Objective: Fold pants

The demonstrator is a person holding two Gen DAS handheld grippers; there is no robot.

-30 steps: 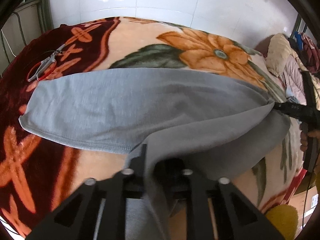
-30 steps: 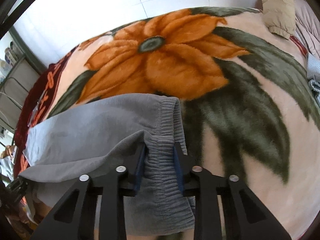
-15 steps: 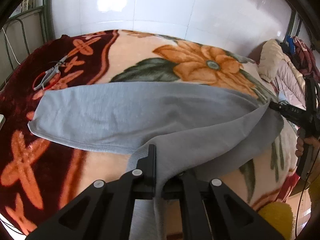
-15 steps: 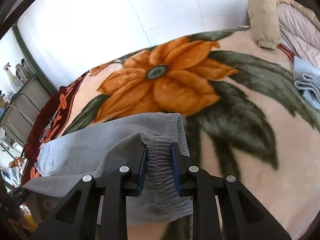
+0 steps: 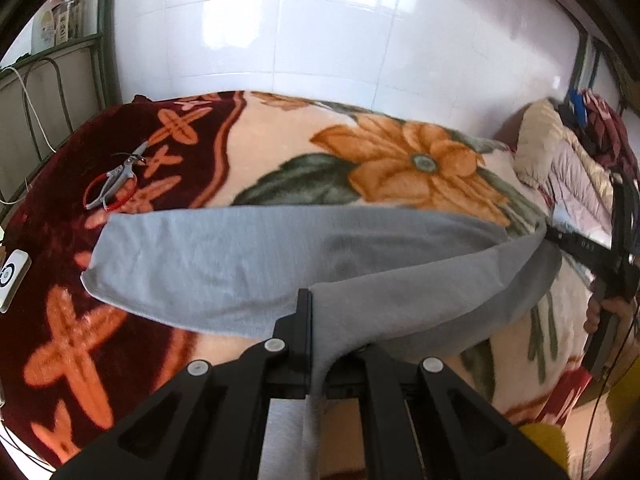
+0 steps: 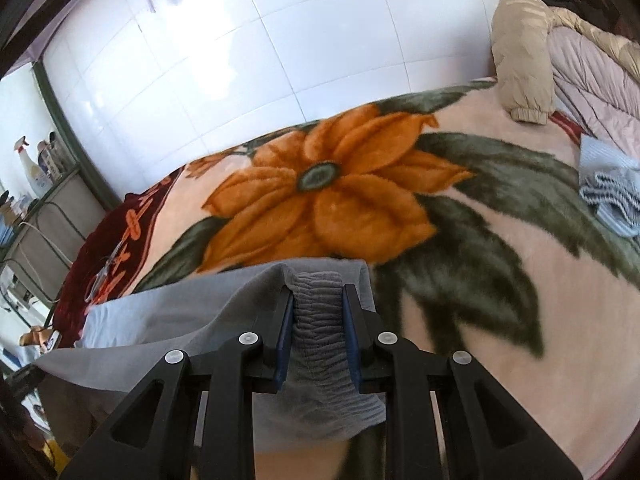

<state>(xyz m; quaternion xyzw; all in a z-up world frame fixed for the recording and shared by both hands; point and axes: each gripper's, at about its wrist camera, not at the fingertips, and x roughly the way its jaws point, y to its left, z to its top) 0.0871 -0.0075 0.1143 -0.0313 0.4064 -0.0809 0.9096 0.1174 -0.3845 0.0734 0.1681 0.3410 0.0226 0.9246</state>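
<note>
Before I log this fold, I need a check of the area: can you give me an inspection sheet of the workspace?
Surface: floral blanket on a bed, soft.
Job's things: grey pants, near leg lifted, far leg flat.
Clutter: scissors; white device; blue knit cloth; jackets.
Grippers: left claw shut on a pants leg; right claw shut on the waistband.
Cables: white cord on the bed frame.
Surroundings: white tiled wall; spray bottle.
</note>
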